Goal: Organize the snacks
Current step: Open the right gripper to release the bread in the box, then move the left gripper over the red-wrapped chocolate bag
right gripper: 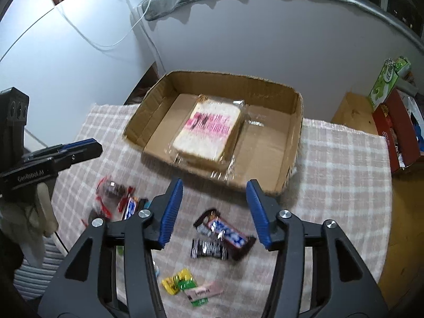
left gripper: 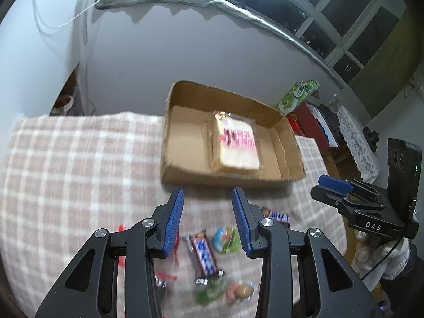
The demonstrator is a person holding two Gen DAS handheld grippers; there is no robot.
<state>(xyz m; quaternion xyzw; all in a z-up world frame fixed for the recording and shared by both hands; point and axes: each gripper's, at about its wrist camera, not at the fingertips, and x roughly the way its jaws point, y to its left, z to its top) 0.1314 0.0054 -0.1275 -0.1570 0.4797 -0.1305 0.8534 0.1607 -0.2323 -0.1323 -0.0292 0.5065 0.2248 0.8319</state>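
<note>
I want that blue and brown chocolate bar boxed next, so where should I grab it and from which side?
Grip the chocolate bar across its narrow middle, coming from above with the right hand-held gripper, turned so its open pads straddle the long sides. It lies flat and diagonal on the cloth, and the black packet crowds its near side.

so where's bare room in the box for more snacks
Bare floor of the cardboard box lies on both sides of the wrapped bread, between it and the side walls. The checked cloth right of the box is free. In front, the candy bars crowd it.
</note>
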